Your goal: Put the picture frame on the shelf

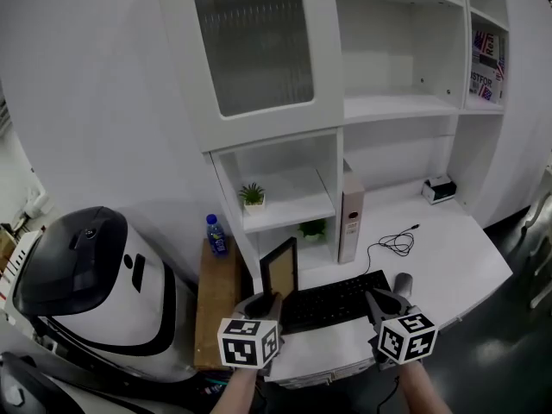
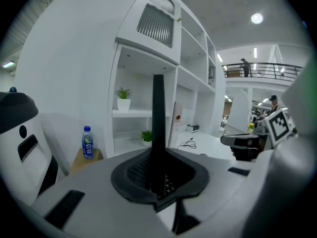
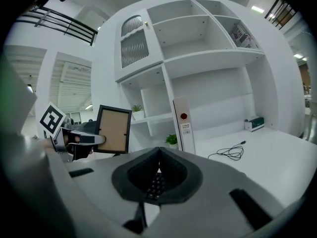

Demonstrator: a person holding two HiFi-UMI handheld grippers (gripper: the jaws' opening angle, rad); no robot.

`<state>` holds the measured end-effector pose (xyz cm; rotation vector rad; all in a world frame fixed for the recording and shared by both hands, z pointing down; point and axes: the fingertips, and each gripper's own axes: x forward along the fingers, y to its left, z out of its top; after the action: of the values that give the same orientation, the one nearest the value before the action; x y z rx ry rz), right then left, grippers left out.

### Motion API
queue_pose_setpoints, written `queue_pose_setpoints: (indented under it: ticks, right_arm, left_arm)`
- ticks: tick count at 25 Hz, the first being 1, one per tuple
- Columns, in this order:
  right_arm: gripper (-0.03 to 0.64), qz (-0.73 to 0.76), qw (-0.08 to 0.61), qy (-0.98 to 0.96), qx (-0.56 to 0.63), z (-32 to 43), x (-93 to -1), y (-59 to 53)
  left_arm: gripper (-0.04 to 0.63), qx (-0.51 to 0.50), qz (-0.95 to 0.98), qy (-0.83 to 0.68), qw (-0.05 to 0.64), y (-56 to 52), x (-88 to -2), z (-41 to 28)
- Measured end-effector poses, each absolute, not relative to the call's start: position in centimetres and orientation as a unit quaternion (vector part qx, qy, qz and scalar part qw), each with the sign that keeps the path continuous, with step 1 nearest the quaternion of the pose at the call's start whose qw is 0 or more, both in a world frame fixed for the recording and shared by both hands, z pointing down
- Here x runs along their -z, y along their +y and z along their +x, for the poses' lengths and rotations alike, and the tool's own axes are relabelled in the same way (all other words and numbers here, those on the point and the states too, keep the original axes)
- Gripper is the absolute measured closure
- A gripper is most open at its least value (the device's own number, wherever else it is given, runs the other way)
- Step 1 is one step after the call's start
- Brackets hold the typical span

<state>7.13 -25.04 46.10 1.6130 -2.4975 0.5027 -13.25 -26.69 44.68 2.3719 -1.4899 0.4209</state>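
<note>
Closest in, at the bottom of the head view, sit the two marker-cube-topped tools. The left hand-held gripper [image 1: 259,304] pinches a black-edged picture frame with a tan backing [image 1: 280,267] by its lower part; its own view shows the frame edge-on [image 2: 158,113], a dark strip rising straight up from between the narrowly parted jaws. The right hand-held gripper [image 1: 385,300] has its jaws pressed together with nothing between them (only keys show beneath the tips in its own view).

The frame stands upright in the air over the left end of a black computer keyboard [image 1: 332,300] on the white desk [image 1: 448,257], just in front of the white shelf unit [image 1: 379,106] and resting on none of its boards. The right gripper view catches it face-on [image 3: 114,129] to the left of the shelves.

On the shelf board behind the frame is a small green plant in a white pot [image 1: 252,197]; a second small plant [image 1: 312,228] sits lower down, beside a tall beige upright box [image 1: 352,214]. A black coiled cable [image 1: 395,241] lies on the desk. Left of the shelving, a blue-capped bottle [image 1: 216,235] stands on a wooden side table [image 1: 216,300], next to a white and black rounded machine [image 1: 95,283].
</note>
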Motion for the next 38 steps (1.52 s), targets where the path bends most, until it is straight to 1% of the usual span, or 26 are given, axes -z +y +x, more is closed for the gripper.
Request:
queue_pose_setpoints:
  ticks: [7,20,26,38]
  right_arm:
    - [0.617,0.501,0.066,-0.847,-0.163,7.9,-45.6,-28.9]
    - [0.617,0.470,0.058,-0.864,-0.169,8.9,-45.4,-31.5]
    - [0.617,0.468,0.055,-0.864,-0.177,9.6,-45.9,-31.5]
    - [0.617,0.455,0.058,-0.871,-0.177,8.7,-46.0,-31.3]
  left_arm:
    - [0.541,-0.178,0.804,-0.559,0.092,-30.3,-42.0,-12.8]
    - [0.541,-0.275,0.746,-0.599,-0.092,-34.9,-35.7,-11.7]
    - [0.541,-0.335,0.711,-0.594,-0.170,-37.1,-35.3,-10.5]
    - [0.543,-0.425,0.650,-0.565,-0.279,-39.7,-36.3,-8.5]
